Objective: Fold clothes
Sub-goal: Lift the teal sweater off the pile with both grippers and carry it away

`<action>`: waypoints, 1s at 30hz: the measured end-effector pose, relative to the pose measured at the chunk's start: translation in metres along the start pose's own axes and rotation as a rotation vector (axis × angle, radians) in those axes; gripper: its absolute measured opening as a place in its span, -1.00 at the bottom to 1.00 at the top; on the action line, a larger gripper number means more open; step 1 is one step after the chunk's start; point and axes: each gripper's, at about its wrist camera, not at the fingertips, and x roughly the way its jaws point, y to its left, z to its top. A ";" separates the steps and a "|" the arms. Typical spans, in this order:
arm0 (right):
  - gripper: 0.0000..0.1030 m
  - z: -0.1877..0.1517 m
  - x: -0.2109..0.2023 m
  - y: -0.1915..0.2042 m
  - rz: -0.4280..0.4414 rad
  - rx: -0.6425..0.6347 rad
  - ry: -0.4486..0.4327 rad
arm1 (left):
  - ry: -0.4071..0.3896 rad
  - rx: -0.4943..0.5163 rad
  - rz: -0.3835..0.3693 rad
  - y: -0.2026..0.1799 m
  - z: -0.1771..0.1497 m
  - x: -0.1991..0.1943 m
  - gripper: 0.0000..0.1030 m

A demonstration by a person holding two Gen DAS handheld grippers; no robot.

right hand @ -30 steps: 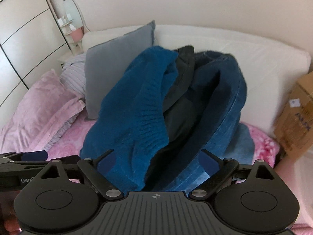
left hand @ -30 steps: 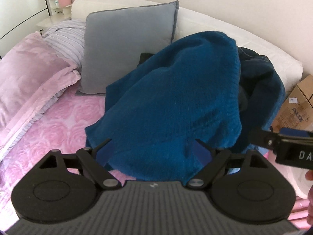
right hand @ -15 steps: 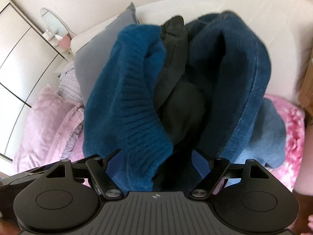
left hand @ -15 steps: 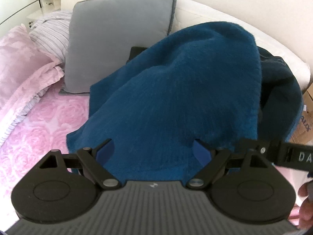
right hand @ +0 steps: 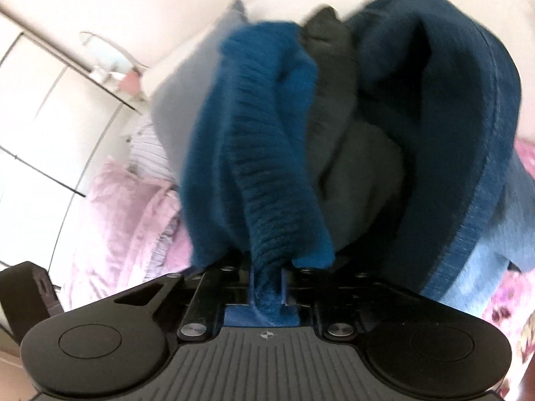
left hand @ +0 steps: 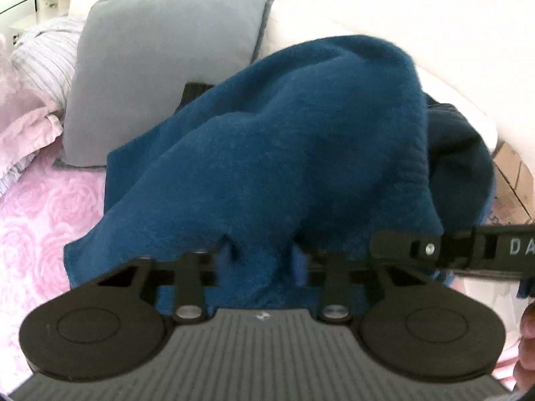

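Note:
A teal knitted sweater (left hand: pixel 267 133) is heaped on the bed over a black garment (right hand: pixel 351 167) and blue jeans (right hand: pixel 485 200). My left gripper (left hand: pixel 262 257) is closing, and its blue pads pinch a fold of the sweater's lower edge. My right gripper (right hand: pixel 267 280) is closing too, with the sweater's (right hand: pixel 267 133) ribbed hem squeezed between its pads. The right gripper's black body (left hand: pixel 451 250) reaches in from the right edge of the left wrist view. A corner of the left gripper's body (right hand: pixel 30 294) shows at the lower left of the right wrist view.
A grey cushion (left hand: pixel 160 67) and a striped pillow (left hand: pixel 46 53) lean on the white headboard (left hand: pixel 367 16) behind the pile. The pink rose bedspread (left hand: pixel 40 234) spreads to the left. A cardboard box (left hand: pixel 511 180) stands at the right, and wardrobe doors (right hand: pixel 50 117) at the far left.
Both grippers moved down and in to the sweater, then went from wide open to pinched on its fabric. The right wrist rolled, tilting its view.

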 end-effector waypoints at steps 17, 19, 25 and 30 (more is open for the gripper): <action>-0.84 -0.063 -0.123 0.191 0.404 -0.535 -0.186 | -0.463 -0.193 0.202 0.045 -0.049 -0.257 -0.96; -0.84 -0.082 -0.140 0.223 0.492 -0.578 -0.189 | -0.532 -0.220 0.256 0.050 -0.069 -0.307 -0.96; -0.84 -0.163 -0.187 0.316 0.758 -0.635 -0.184 | -0.701 -0.258 0.396 0.052 -0.128 -0.452 -0.96; -0.84 -0.221 -0.236 0.379 0.910 -0.649 -0.185 | -0.766 -0.248 0.525 0.040 -0.177 -0.548 -0.96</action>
